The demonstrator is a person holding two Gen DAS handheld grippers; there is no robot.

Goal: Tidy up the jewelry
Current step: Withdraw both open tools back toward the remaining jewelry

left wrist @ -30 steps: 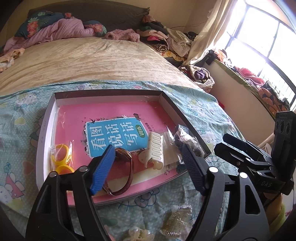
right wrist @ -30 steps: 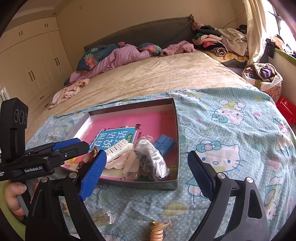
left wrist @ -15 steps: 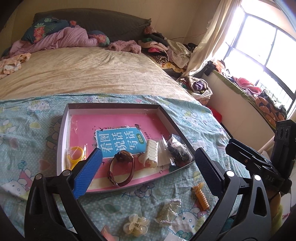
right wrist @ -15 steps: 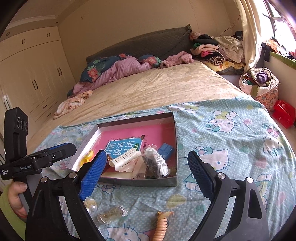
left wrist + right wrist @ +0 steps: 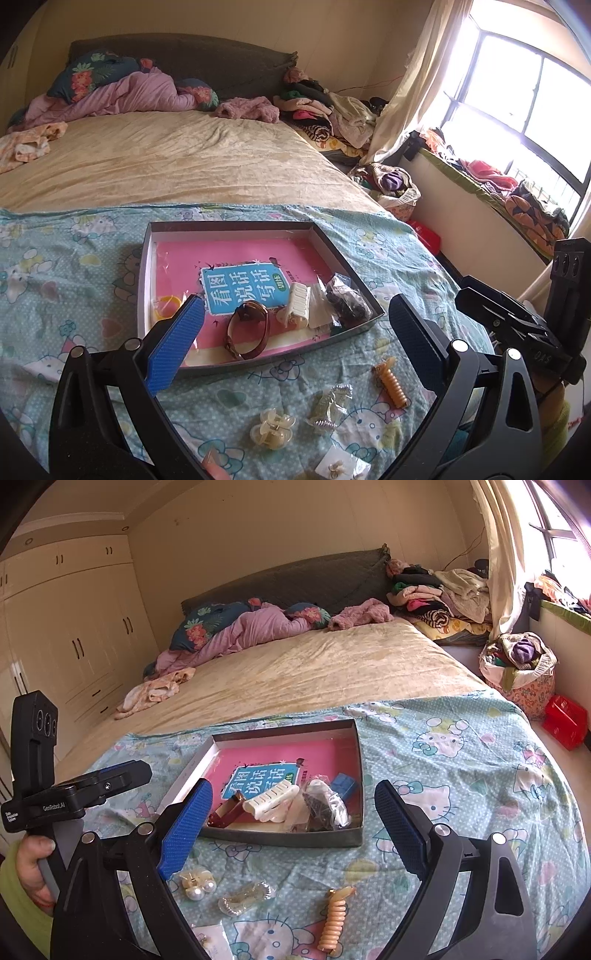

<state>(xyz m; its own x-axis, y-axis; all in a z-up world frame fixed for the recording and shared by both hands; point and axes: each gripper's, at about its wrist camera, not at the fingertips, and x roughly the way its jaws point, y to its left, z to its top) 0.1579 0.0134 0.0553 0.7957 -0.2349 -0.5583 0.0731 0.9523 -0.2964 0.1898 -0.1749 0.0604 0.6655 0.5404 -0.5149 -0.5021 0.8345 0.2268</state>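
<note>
A shallow grey box [image 5: 147, 266] [image 5: 284, 839] lies on the Hello Kitty sheet. It holds a pink book, a brown watch [image 5: 246, 334], a white hair clip [image 5: 299, 303] [image 5: 271, 798], a dark bagged item [image 5: 347, 304] [image 5: 325, 808], a yellow ring [image 5: 167, 307] and a blue block [image 5: 343, 783]. In front of the box lie an orange spiral tie [image 5: 391, 381] [image 5: 334, 919], a bagged hair tie [image 5: 328, 404] [image 5: 245, 897], a cream claw clip [image 5: 272, 428] [image 5: 197, 882] and a small earring card [image 5: 338, 467]. My left gripper [image 5: 291, 343] and right gripper [image 5: 291, 830] are open and empty, above the near edge of the box.
A beige bed with pillows and a purple quilt [image 5: 110, 96] stretches behind the box. Piled clothes [image 5: 328, 114] and a full laundry bag [image 5: 517, 672] stand at the right by the window. Wardrobes [image 5: 74, 635] line the left wall.
Both grippers have pulled back and up from the box, both empty. The loose items in front of the box have come into view.
</note>
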